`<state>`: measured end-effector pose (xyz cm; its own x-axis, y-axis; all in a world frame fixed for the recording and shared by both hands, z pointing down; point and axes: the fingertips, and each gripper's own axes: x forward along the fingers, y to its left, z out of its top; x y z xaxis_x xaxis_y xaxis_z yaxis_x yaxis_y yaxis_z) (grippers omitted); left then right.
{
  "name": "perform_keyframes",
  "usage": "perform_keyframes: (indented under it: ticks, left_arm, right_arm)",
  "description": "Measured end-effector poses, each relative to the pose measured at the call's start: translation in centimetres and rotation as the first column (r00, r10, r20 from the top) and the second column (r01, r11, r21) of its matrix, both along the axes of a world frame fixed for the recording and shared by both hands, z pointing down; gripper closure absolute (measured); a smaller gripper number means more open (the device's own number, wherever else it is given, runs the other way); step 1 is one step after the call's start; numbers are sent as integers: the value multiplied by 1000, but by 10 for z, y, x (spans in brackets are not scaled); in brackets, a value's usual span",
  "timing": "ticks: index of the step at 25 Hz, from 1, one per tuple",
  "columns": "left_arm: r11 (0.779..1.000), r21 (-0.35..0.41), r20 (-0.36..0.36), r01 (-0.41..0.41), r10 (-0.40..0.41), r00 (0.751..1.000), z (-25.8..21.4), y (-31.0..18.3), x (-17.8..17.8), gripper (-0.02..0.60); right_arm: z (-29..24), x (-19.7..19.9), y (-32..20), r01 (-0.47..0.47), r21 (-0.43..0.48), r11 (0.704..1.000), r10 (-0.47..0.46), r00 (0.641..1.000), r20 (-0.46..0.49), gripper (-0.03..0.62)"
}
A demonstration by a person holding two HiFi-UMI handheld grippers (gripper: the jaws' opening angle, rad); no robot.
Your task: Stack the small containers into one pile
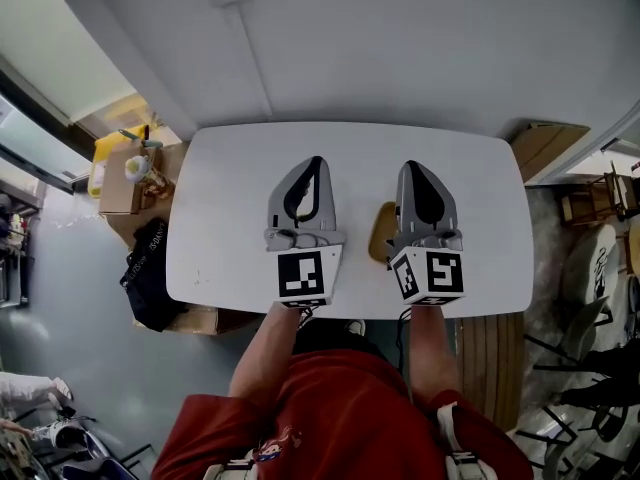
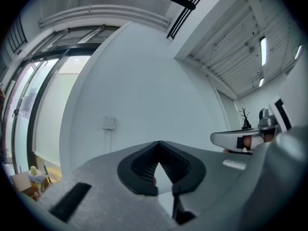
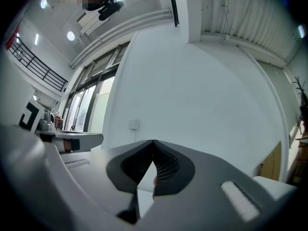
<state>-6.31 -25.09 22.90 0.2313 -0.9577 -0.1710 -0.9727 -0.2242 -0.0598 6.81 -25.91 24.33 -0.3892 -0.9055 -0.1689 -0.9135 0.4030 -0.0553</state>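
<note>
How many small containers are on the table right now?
1: a tan container on the white table, just left of the right tool, which partly covers it. Others may hide under it or the left tool.

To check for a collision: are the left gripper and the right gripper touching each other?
Apart. The head view shows white table between the left gripper and the right gripper.
</note>
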Motion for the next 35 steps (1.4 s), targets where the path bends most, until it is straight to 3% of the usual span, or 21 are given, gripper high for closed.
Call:
perform_keyframes:
  ticks: [5, 16, 24, 30, 35]
  left_arm:
    - [999, -35, 22, 6, -5, 1000, 10, -8, -21, 580]
    - [999, -10, -4, 50, -50, 999, 10, -18, -39, 580]
    - [983, -129, 10, 133, -133, 991, 57, -12, -55, 579]
    - [939, -282, -23, 197, -212, 977, 116, 7, -69, 578]
    - [879, -414, -35, 239, -277, 960, 168, 31, -71, 578]
  right_arm:
    - [4, -23, -10, 14, -4, 1000, -15, 999, -29, 592]
    - [14, -52, -22, 69, -27, 997, -70, 996, -49, 592]
    - [47, -77, -35, 148, -103, 984, -160, 979, -124, 592]
    - [91, -101, -36, 214, -205, 955, -253, 949, -186, 592]
    - [129, -121, -34, 273, -273, 922, -339, 912, -232, 591]
